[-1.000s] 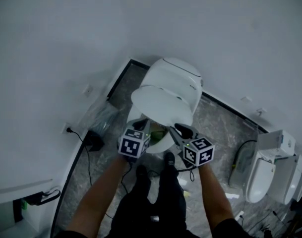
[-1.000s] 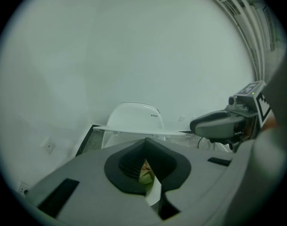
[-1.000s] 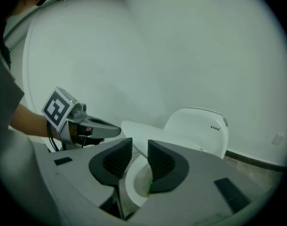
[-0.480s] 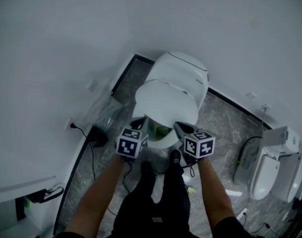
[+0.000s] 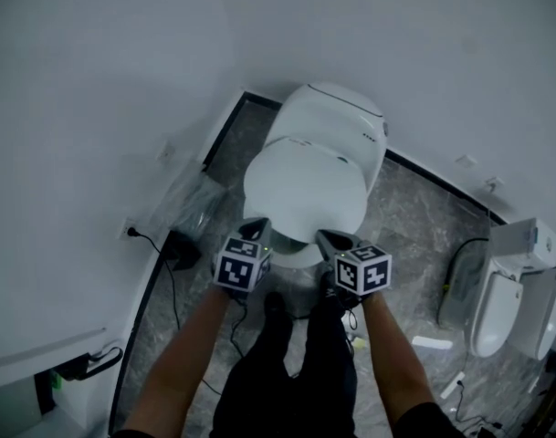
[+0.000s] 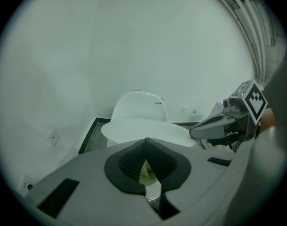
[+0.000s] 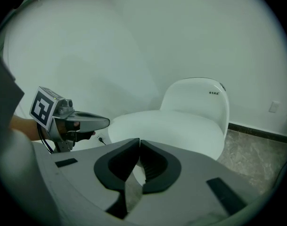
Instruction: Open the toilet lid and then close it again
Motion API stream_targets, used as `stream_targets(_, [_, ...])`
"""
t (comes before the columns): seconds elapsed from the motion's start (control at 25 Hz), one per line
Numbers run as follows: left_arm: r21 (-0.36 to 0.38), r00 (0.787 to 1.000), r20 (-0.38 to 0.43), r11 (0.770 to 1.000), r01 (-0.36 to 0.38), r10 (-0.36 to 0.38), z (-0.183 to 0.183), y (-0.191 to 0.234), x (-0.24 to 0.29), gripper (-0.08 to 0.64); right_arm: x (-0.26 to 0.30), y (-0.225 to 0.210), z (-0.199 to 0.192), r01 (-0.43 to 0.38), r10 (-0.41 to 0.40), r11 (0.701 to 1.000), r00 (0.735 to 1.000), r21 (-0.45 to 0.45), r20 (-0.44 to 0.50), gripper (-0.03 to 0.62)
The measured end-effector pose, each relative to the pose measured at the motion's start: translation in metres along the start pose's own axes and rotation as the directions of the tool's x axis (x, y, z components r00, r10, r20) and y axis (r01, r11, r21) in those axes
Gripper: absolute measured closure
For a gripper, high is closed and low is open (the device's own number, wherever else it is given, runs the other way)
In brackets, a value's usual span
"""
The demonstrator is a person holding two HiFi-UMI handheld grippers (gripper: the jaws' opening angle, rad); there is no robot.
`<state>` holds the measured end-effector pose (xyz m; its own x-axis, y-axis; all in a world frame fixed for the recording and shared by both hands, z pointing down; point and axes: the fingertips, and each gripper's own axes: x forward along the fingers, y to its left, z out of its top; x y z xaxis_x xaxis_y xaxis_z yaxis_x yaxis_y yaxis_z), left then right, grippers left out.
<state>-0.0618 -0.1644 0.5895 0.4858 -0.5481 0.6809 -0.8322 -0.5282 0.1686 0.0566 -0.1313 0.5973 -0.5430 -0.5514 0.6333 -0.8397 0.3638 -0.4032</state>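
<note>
Toilet lid [image 5: 305,190] lies almost level over the bowl, its near edge apparently a touch raised (the gap is hard to judge from the head view). Left claw [image 5: 257,229] and right claw [image 5: 325,238] are both closed on nothing, tips just beside the near rim, left and right of centre. Judgement: closing step, nearly finished. Support the rim with both tips, lower evenly, avoid a slam.
</note>
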Motion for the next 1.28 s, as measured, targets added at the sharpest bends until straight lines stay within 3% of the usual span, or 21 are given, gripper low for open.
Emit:
stream_targets(0.8, [-0.037, 0.993, -0.122, 0.999, -0.012, 0.007, -0.088, 0.009, 0.019, 0.554, 0.036, 0.0, -0.077, 0.006, 0.001, 0.999, 0.992, 0.051, -0.127, 0.577])
stream_targets(1.28, [-0.063, 0.987, -0.159, 0.998, -0.022, 0.011, -0.131, 0.015, 0.035, 0.554, 0.058, -0.004, -0.108, 0.01, 0.001, 0.997, 0.988, 0.072, -0.153, 0.578])
